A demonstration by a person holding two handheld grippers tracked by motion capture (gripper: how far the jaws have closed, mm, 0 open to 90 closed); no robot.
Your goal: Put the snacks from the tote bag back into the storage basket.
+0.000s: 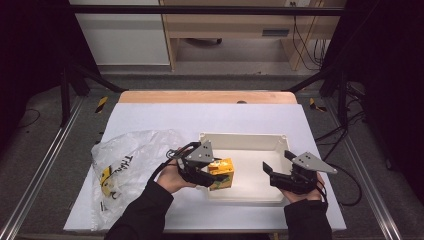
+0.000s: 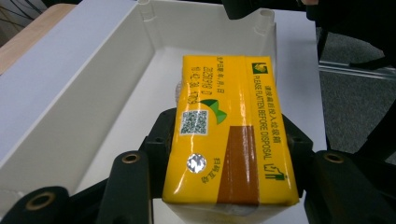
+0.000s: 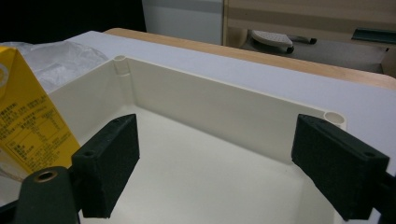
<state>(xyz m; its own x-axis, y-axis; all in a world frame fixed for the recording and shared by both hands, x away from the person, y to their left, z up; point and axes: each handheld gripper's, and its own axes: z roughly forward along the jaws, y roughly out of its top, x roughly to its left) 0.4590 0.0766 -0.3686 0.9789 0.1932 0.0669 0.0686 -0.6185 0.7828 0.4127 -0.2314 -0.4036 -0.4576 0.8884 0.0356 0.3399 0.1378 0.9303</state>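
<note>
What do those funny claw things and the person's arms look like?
Both are black. The left gripper and the right gripper each carry a grey three-cornered plate on top and two chunky black jaws with brass-ringed holes. A black cable loops from the left one. The person wears black long sleeves.

A crumpled clear plastic bag (image 1: 125, 165) with yellow and black print lies on the near left of the table. It rests on a white sheet (image 1: 210, 117) that covers almost all of the table. Only a strip of wooden tabletop (image 1: 207, 96) shows at the far edge. Metal rails (image 1: 45, 165) run along the left and right sides. On the grey floor (image 1: 215, 80) behind stand a white cabinet (image 1: 122, 40) at the left and a wooden desk (image 1: 230, 25) to its right, with black cables (image 1: 307, 45) hanging at the desk's right end.
</note>
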